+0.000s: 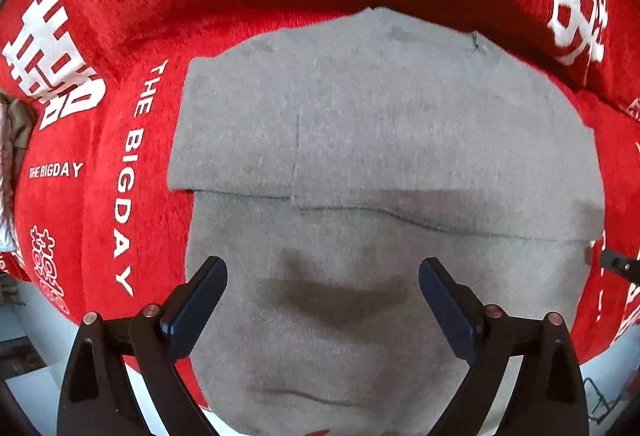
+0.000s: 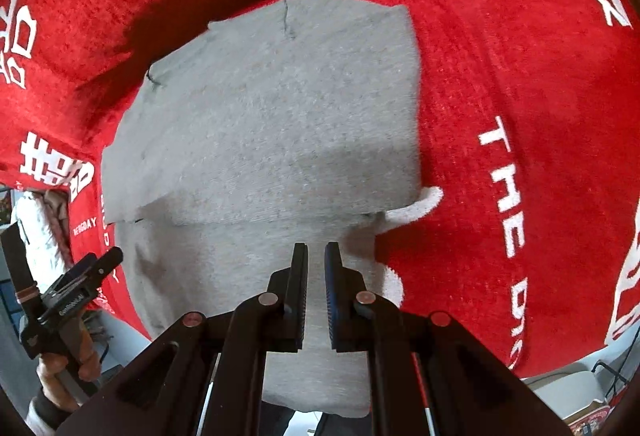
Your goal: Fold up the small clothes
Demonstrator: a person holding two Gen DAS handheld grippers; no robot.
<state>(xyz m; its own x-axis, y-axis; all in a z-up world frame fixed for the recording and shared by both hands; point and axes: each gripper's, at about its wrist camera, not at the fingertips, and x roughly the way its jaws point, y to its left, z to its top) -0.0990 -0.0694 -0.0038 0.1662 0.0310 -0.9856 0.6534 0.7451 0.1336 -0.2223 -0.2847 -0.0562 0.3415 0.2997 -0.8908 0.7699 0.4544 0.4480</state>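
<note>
Left wrist view: garment [image 1: 380, 140] lies directly below the spread left gripper [image 1: 323, 276]; right gripper [image 2: 316, 260] nearly closed, empty.

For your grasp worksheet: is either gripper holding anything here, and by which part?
Nothing is held. The left gripper hangs open above the grey garment; the right gripper is nearly closed, nothing between its fingers.

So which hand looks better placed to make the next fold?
Probably left: its tool hangs wide open above the half-folded grey knit garment; the right tool is nearly shut, holding nothing.
</note>
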